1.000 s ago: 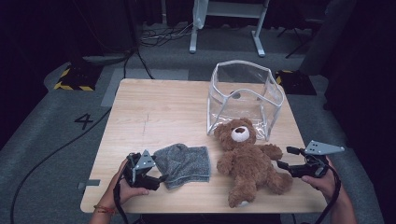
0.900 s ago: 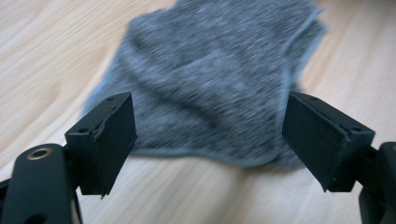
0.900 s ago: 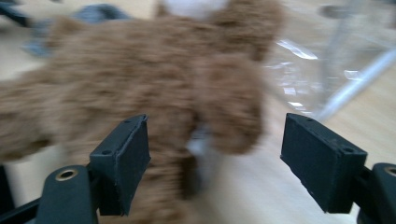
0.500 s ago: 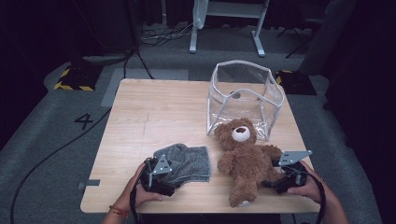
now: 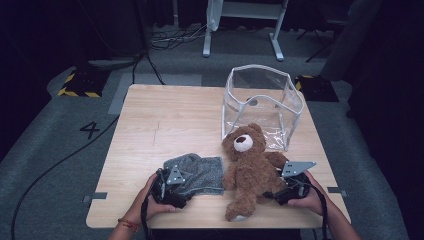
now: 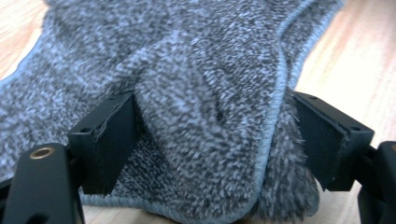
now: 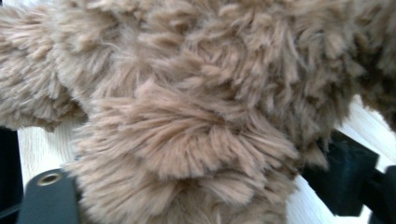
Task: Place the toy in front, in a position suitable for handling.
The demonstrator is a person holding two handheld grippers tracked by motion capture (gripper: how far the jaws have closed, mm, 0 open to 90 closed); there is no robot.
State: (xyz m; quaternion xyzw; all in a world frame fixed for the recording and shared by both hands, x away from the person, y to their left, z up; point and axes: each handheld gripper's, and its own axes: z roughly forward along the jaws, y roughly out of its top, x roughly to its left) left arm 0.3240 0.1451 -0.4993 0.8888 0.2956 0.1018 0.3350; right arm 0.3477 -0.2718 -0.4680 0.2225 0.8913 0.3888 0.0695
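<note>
bear's place: the brown teddy bear [image 5: 250, 170] lay on its back on the wooden table [image 5: 165, 115], head toward the clear plastic bag [image 5: 265, 105] at about 12 o'clock, legs toward the near edge at 6 o'clock
bear's long axis: roughly 12 to 6 o'clock, tilted a little so that the feet pointed toward 7
right gripper: the right gripper [image 5: 280, 192] sat at the bear's 4 o'clock, against its lower flank; the bear lay toward 9 to 10 o'clock from it
right gripper's state: jaws wide, having just been closing slightly; in the right gripper view brown fur [image 7: 196, 116] bulged between them, and I could not tell whether the pads pressed it
cloth's place: the grey knitted cloth [image 5: 197, 172] lay flat just beside the bear, at its 9 o'clock
left gripper: the left gripper [image 5: 180, 192] was at the cloth's 7 o'clock corner; the cloth ran toward 1 o'clock from it
left gripper's state: jaws apart, a raised fold of cloth [image 6: 210, 121] between them, each pad at the fold's side, not clearly squeezing
nearer hand: right for the bear, left for the cloth
judged turn of the move: each gripper needed only to close where it stood
</note>
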